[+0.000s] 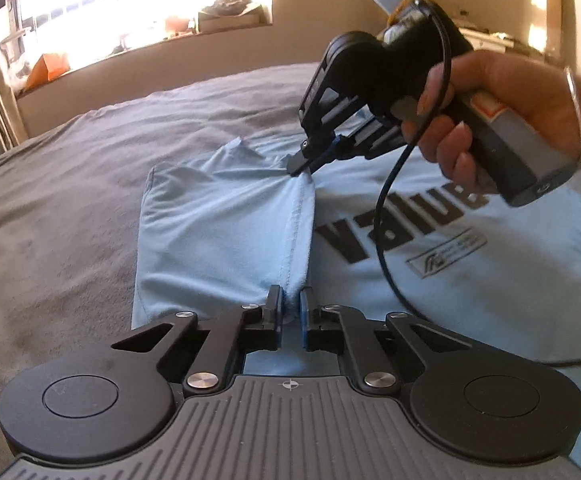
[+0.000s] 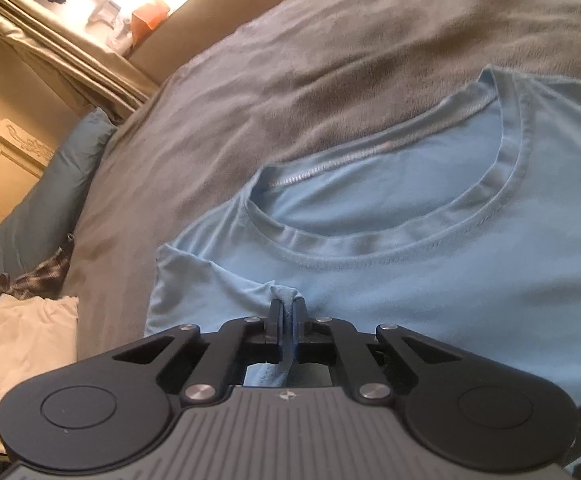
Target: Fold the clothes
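folding is at the sleeve step: one light blue t-shirt [image 1: 470, 280] lies print-up on the grey bed [image 1: 70, 200], its left sleeve [image 1: 218, 232] spread to the left. both tools are clenched on the shoulder seam, the left tool [image 1: 290, 304] at its near end, the right tool [image 1: 302, 166] at the far end by the collar [image 2: 370, 248]. next, i judge, both should lift together and carry the sleeve rightward over the print. counted: one shirt, two tools, one hand [image 1: 502, 120].
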Demonstrator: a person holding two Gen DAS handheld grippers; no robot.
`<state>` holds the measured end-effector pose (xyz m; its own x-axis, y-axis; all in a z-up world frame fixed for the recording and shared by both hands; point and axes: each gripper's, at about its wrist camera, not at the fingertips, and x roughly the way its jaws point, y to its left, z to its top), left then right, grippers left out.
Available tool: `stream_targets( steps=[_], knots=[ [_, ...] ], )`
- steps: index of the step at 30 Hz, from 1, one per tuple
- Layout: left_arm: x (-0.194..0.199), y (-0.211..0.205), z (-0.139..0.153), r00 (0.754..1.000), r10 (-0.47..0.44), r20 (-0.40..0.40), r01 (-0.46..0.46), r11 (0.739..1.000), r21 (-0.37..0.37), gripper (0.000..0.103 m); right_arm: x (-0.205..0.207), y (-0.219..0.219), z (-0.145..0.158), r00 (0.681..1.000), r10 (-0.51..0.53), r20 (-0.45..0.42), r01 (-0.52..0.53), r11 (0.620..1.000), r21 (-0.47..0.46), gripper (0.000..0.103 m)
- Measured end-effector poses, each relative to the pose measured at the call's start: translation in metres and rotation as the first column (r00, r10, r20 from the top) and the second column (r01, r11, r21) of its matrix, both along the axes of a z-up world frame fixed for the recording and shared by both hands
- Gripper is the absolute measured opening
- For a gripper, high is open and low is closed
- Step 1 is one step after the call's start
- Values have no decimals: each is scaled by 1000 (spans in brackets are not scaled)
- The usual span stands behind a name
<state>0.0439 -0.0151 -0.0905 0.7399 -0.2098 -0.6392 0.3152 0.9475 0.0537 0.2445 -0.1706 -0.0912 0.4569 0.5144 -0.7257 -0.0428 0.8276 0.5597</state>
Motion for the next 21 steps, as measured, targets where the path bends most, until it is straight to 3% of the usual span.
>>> stream_targets(
  steps=[7, 21],
  knots=[
    [4, -9, 9, 999, -30, -22, 29, 997, -69, 6, -3, -10, 13, 999, 16, 34, -15, 999, -41, 3],
    [5, -19, 2, 998, -53, -39, 51, 997, -66, 6, -11, -18, 21, 996, 24, 91, -11, 990, -143, 3]
  ],
)
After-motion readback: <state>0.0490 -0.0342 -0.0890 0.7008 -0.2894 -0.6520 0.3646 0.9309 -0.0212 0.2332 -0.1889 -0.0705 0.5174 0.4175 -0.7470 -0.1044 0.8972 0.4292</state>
